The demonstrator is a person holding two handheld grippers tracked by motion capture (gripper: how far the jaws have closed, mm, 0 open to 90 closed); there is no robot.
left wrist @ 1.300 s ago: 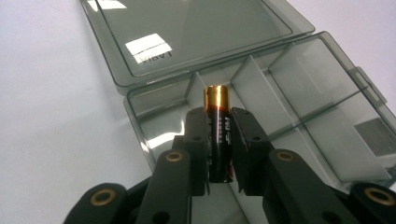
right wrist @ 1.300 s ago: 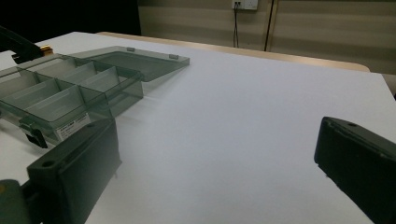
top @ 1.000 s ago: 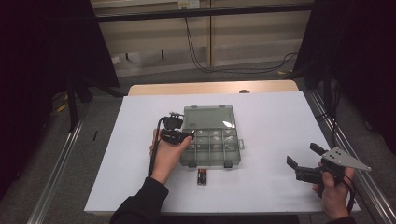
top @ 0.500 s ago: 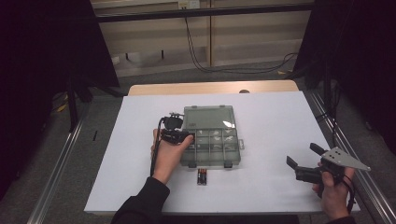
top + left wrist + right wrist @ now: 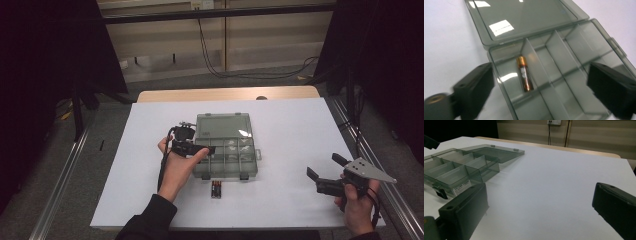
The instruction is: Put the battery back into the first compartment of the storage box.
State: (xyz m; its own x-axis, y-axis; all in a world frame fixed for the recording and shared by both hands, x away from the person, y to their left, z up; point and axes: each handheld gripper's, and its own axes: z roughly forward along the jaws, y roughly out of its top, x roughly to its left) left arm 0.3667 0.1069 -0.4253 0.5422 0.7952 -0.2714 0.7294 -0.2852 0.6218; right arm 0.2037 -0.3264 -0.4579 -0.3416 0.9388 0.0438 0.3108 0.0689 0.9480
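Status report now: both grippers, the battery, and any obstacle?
Left gripper just opened over box; battery lies in compartment. Right gripper open, empty. Nothing in the way.

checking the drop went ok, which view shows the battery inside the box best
The left gripper view: the battery lies close up in a compartment of the open box, between the open jaws. In the high view that compartment is behind the left gripper; the right gripper view gives the box side-on.

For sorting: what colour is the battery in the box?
Copper top, black body; battery shows best in the left gripper view.
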